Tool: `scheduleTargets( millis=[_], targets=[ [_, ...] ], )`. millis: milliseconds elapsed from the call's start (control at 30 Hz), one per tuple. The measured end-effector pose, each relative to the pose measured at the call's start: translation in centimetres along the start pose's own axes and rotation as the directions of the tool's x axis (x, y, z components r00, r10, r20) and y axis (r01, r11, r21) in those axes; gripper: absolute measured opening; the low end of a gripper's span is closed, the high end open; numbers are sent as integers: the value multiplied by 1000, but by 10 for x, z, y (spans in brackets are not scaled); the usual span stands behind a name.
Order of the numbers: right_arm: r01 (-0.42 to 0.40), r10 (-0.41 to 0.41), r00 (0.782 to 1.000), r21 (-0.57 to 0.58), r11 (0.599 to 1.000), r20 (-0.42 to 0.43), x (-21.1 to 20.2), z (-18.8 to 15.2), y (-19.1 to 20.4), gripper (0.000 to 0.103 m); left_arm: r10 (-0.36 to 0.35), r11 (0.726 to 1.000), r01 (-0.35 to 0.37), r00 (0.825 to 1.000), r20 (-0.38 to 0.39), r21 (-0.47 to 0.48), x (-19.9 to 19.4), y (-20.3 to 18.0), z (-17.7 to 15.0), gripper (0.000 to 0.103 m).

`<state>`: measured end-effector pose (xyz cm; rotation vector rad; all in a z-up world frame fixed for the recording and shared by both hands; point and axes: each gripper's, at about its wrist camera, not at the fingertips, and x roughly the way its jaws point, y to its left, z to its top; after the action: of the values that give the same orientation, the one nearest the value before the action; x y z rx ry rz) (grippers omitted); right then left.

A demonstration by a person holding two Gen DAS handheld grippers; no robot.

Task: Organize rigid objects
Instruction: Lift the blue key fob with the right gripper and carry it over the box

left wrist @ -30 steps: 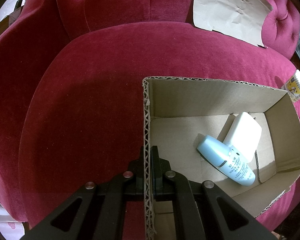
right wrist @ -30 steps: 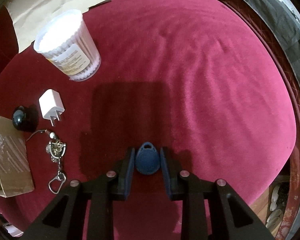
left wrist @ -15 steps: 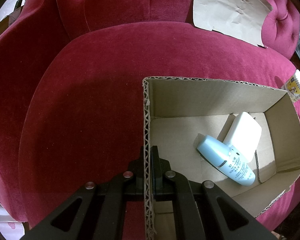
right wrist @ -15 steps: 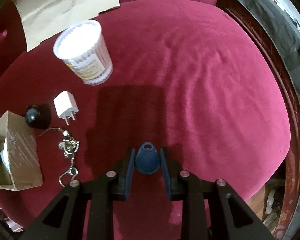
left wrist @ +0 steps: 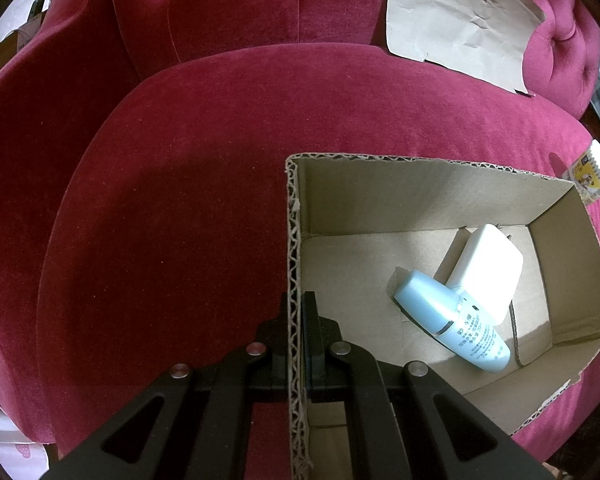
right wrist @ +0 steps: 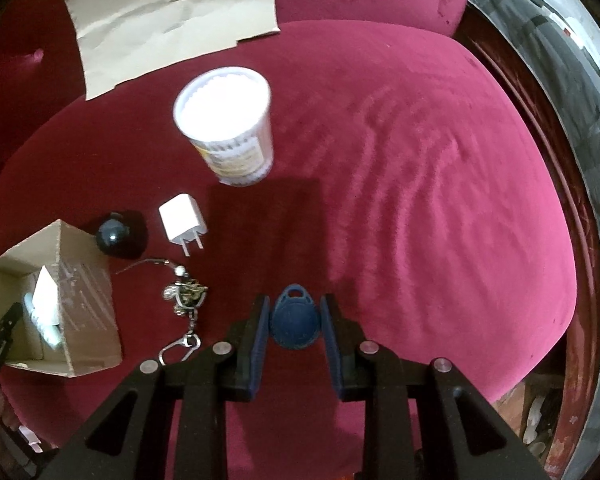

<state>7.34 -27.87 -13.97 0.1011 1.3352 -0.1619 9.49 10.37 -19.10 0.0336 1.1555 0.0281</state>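
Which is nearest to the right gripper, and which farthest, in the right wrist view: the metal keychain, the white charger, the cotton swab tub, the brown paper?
1. Metal keychain: just left of the right gripper, which holds the blue key fob.
2. White charger: farther up, left.
3. Cotton swab tub: above the charger.
4. Brown paper: farthest, at the sofa back.
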Motion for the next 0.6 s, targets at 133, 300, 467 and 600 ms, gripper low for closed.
scheduleTargets(
  millis=[133, 300, 467, 600],
  targets=[
    [-7, 7, 1000, -21, 1000, 15, -10, 2, 14, 27, 0, 1000, 0, 1000, 0, 0, 0, 0, 0, 3],
    [-27, 29, 999, -51, 998, 30, -23, 4, 27, 27, 0, 1000, 0, 1000, 0, 0, 0, 0, 0, 3],
    [-40, 44, 998, -84, 996, 45, -36, 5, 45, 27, 0, 1000, 0, 1000, 0, 1, 0, 0, 0, 3],
    [-52, 59, 997, -115, 992, 55, -42, 3, 60, 27, -1, 1000, 1, 1000, 0, 1, 0, 0, 0, 3]
  ],
)
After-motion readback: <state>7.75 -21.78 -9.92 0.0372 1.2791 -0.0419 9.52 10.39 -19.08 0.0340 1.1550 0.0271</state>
